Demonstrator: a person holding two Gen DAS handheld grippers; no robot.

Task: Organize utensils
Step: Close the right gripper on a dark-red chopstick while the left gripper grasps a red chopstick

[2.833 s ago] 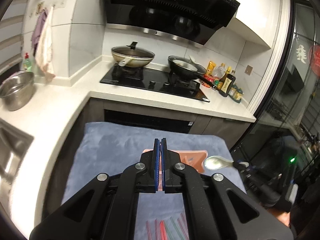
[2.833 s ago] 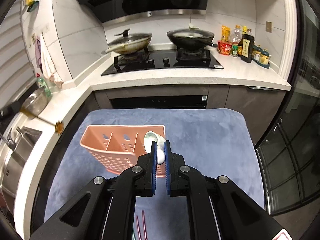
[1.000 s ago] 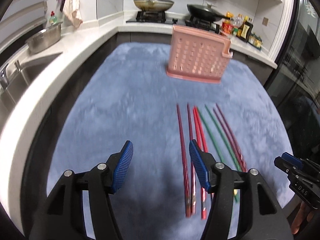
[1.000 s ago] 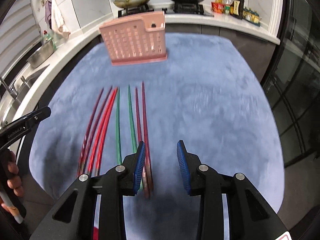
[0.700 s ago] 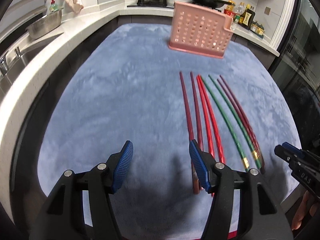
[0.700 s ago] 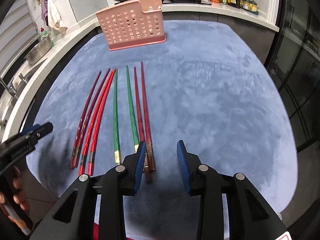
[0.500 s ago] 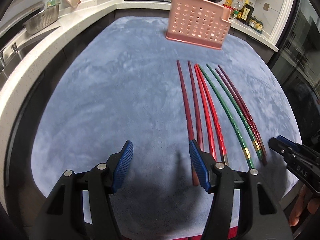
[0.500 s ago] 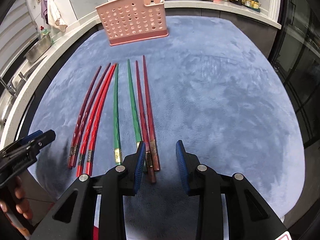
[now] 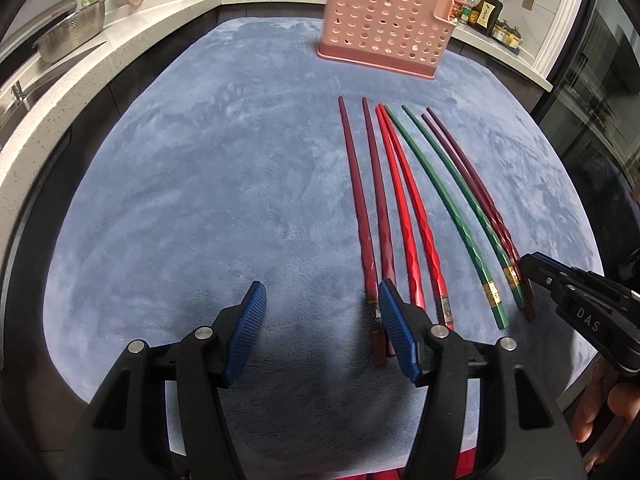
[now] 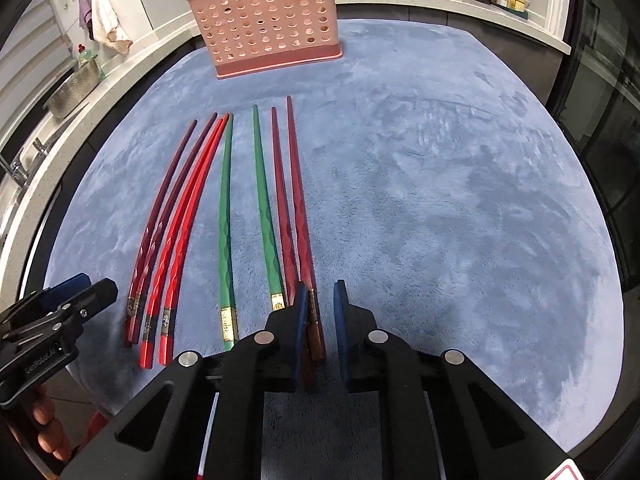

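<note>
Several chopsticks lie side by side on a blue mat (image 9: 200, 184): dark red (image 9: 358, 208), bright red (image 9: 404, 208), green (image 9: 444, 196) and maroon (image 9: 476, 188) pairs. A pink perforated utensil holder (image 9: 384, 32) stands at the mat's far side, also in the right wrist view (image 10: 272, 20). My left gripper (image 9: 320, 316) is open, low over the mat, its right finger by the dark red pair's ends. My right gripper (image 10: 320, 312) is open, its jaws astride the thick end of the rightmost dark red chopstick (image 10: 298, 200).
A white counter (image 9: 80, 60) with a steel bowl (image 9: 72, 36) and sink runs along the left. A stove with pans and bottles (image 9: 484, 12) stands behind the holder. A dark glass door (image 10: 600, 100) is on the right.
Both grippers have come forward and lower over the chopsticks' thick ends. The right gripper's jaws have narrowed a little around the rightmost chopstick.
</note>
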